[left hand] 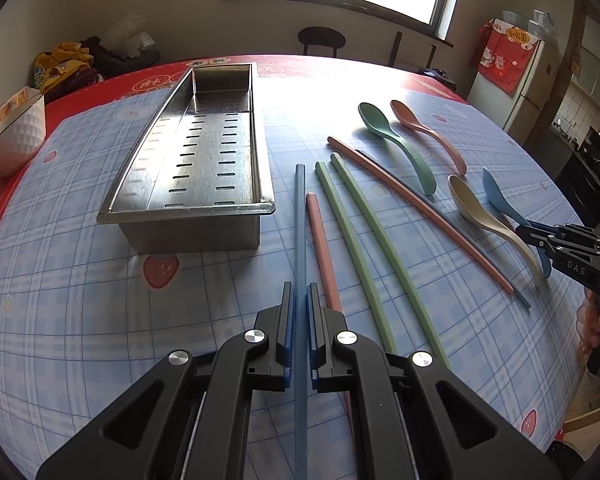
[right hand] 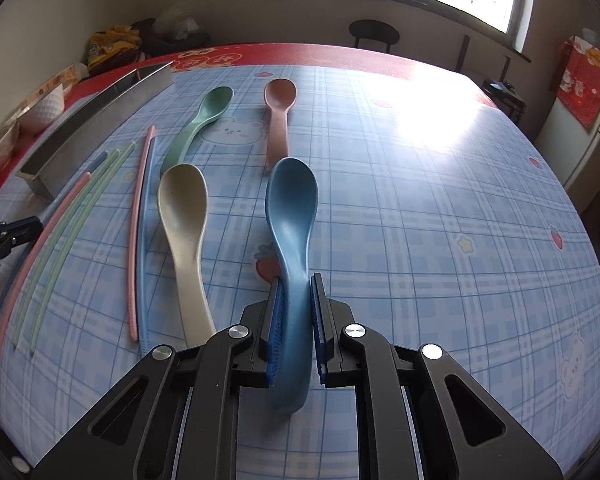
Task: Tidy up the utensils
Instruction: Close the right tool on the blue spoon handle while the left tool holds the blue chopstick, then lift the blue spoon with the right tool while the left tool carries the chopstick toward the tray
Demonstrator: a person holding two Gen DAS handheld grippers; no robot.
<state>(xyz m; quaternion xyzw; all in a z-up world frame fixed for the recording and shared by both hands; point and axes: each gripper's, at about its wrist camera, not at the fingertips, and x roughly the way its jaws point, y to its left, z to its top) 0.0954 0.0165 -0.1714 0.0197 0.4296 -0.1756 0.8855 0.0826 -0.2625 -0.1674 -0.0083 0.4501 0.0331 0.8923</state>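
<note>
My left gripper (left hand: 300, 296) is shut on a blue chopstick (left hand: 300, 216) that points toward the steel slotted tray (left hand: 184, 210) at left. Beside it on the table lie a pink chopstick (left hand: 320, 240), two green chopsticks (left hand: 360, 236), and a second pink chopstick (left hand: 412, 204) on another blue one. My right gripper (right hand: 296, 284) is shut on the handle of a blue spoon (right hand: 292, 200). A cream spoon (right hand: 184, 216), a green spoon (right hand: 204, 120) and a pink spoon (right hand: 279, 112) lie nearby. The right gripper also shows at the right edge of the left wrist view (left hand: 540, 236).
A white textured bowl (left hand: 16, 136) sits at the table's left edge. The table wears a blue plaid cloth (right hand: 420, 240) with a red border. A stool (left hand: 321, 40) stands behind the table and a fridge (left hand: 516, 88) at right.
</note>
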